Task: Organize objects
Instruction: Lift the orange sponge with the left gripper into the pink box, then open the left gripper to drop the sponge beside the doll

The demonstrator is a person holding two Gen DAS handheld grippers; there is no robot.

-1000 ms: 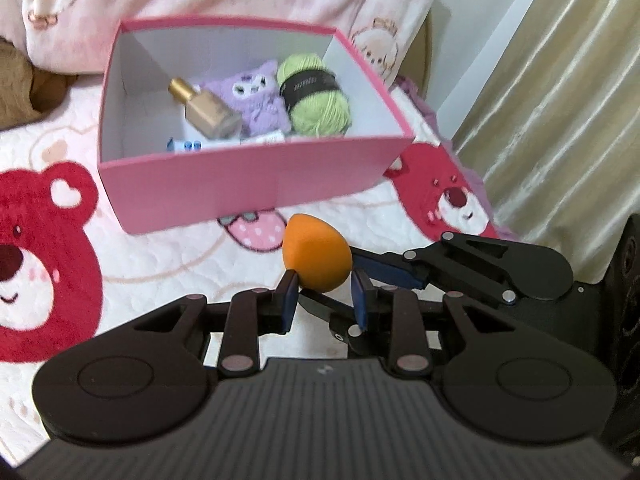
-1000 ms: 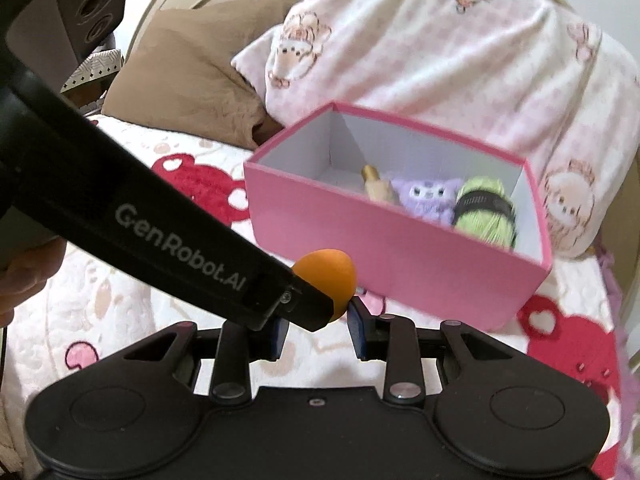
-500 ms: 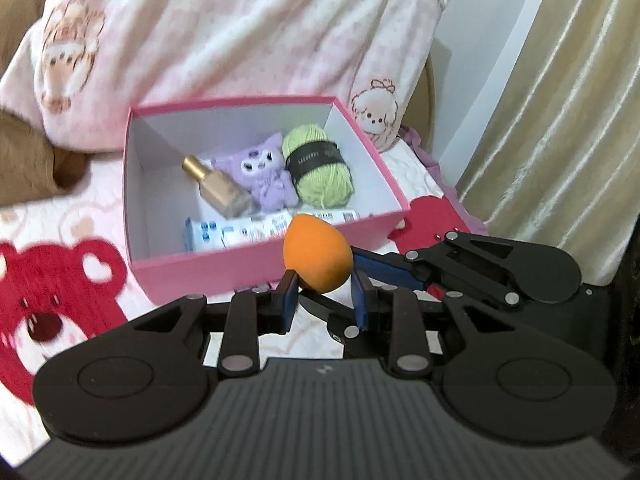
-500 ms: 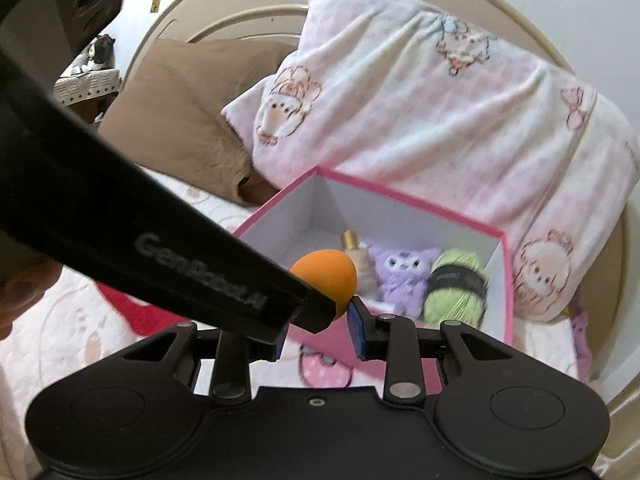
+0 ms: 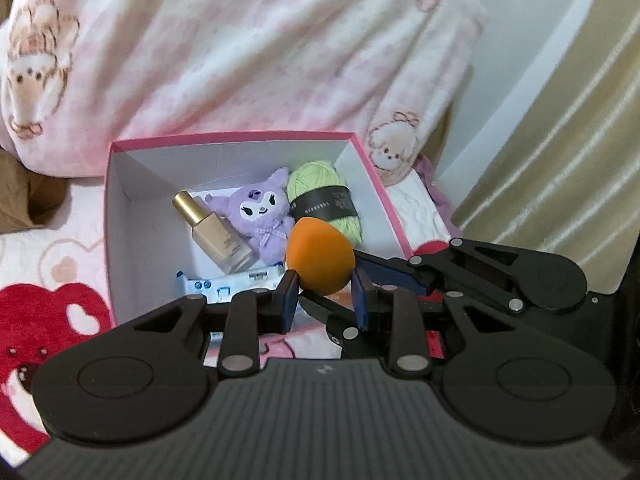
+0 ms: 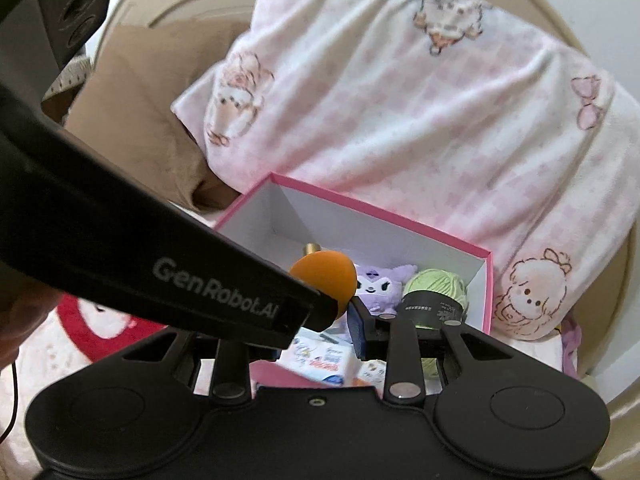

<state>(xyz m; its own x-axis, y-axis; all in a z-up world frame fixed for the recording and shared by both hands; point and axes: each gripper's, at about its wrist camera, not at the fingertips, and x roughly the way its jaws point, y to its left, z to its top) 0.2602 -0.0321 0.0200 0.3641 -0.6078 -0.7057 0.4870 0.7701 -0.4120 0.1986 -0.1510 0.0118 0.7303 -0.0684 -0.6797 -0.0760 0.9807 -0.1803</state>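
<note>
An orange egg-shaped sponge [image 5: 320, 260] sits between the blue pads of both grippers, which cross each other. My left gripper [image 5: 324, 300] is shut on it; my right gripper [image 6: 316, 316] grips it too, and its fingers [image 5: 400, 276] reach in from the right in the left wrist view. The sponge [image 6: 325, 277] is held above the front of the open pink box [image 5: 376, 172]. Inside lie a gold-capped foundation bottle [image 5: 216, 236], a purple plush [image 5: 260, 212], a green yarn ball [image 5: 326, 200] and a white packet [image 5: 224, 282]. The left gripper's body [image 6: 140, 264] hides my right gripper's left finger.
A pink-and-white blanket with cartoon lambs [image 5: 240, 52] is piled behind the box. A brown pillow [image 6: 144, 120] lies at the back left. The quilt with red bears [image 5: 48, 320] covers the bed. Beige curtains [image 5: 560, 140] hang at the right.
Both grippers have lifted and moved forward with the sponge, from in front of the box wall to above its front edge. The box's inside now shows from higher up.
</note>
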